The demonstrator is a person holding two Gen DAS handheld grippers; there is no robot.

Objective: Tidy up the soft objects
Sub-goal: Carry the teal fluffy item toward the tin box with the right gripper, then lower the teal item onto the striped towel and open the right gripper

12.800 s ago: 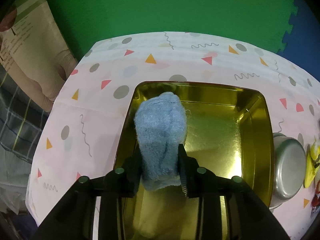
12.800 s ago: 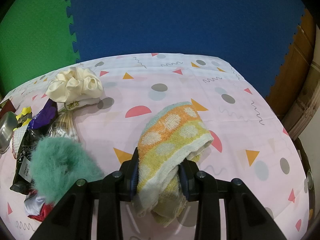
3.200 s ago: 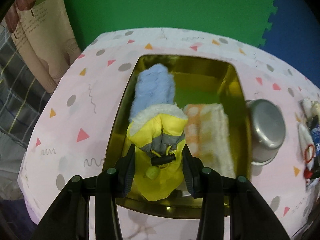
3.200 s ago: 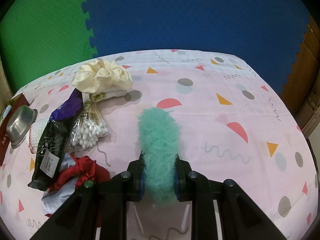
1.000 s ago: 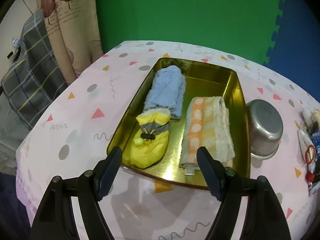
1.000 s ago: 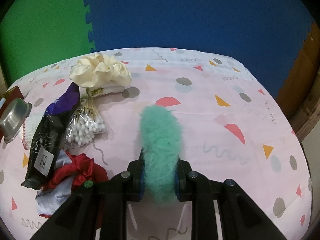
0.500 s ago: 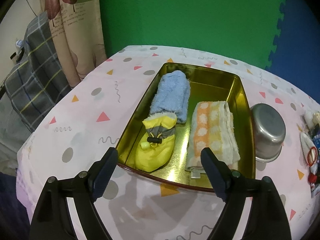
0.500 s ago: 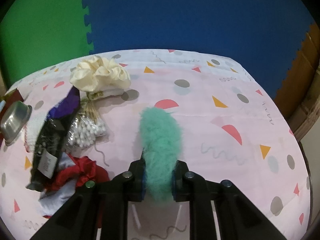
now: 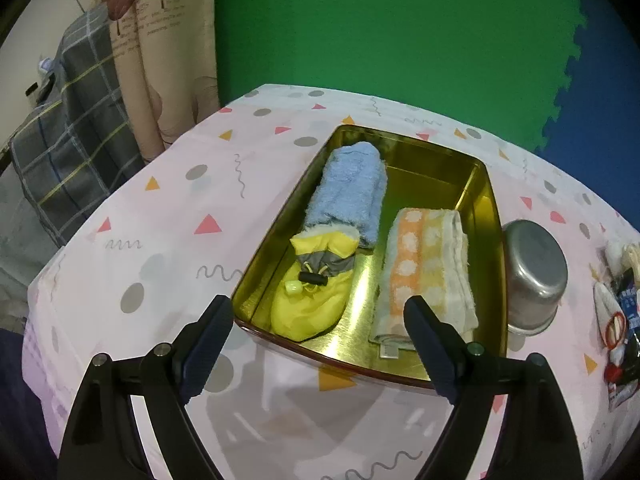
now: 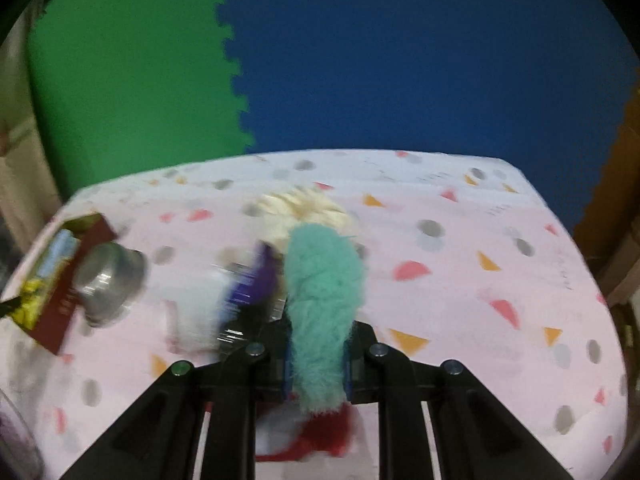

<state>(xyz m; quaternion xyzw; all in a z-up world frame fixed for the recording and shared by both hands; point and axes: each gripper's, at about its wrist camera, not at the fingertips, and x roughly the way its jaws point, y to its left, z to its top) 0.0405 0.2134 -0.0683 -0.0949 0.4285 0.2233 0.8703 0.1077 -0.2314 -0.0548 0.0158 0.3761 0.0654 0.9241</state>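
You are working in a staged home-style recording corner. The counter wears a pale pink cloth printed with triangles and dots [image 9: 248, 200]. Behind it stand interlocking foam mats, green [image 9: 400, 40] and blue [image 10: 420, 60]. A beige printed curtain [image 9: 168, 60] and a grey plaid fabric [image 9: 72, 140] hang at the side.

An upturned metal bowl [image 9: 534, 276] sits just beside the right wall of a gold tray [image 9: 497, 248]. Both rest on a pink patterned tablecloth [image 9: 168, 216]. Green and blue foam mats [image 9: 380, 40] stand behind.
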